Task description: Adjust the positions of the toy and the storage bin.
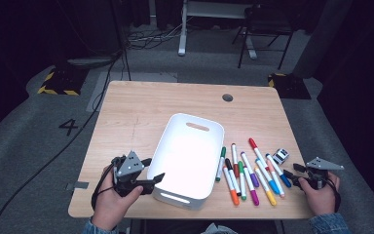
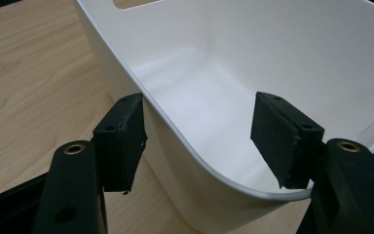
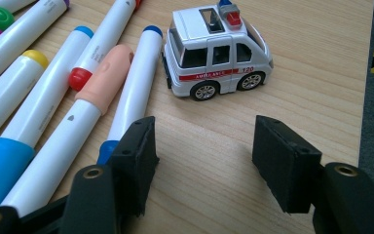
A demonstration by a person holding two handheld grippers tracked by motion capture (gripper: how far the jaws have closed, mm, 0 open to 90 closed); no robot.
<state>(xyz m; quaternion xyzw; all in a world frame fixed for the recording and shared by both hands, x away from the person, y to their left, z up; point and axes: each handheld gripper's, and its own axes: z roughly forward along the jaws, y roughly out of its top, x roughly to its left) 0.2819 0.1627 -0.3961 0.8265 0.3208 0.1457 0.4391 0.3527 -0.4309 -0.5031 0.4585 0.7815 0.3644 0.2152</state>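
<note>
High view: left tongs (image 1: 152,181) are gripping the near-left corner of the white bin (image 1: 187,161), which is sitting mid-tabletop (image 1: 136,107) towards the near edge. Left gripper view: one pad (image 2: 121,141) is sitting outside the wall, the other inside, pinching the bin's rim (image 2: 185,141). Right tongs (image 1: 292,176) are resting near the tabletop's near-right corner, spread, holding nothing. Right gripper view: pads are pointing at a toy ambulance (image 3: 216,51), w/ markers (image 3: 68,97) lying just beside it. In the high view the markers (image 1: 251,175) are lying between bin and right tongs.
</note>
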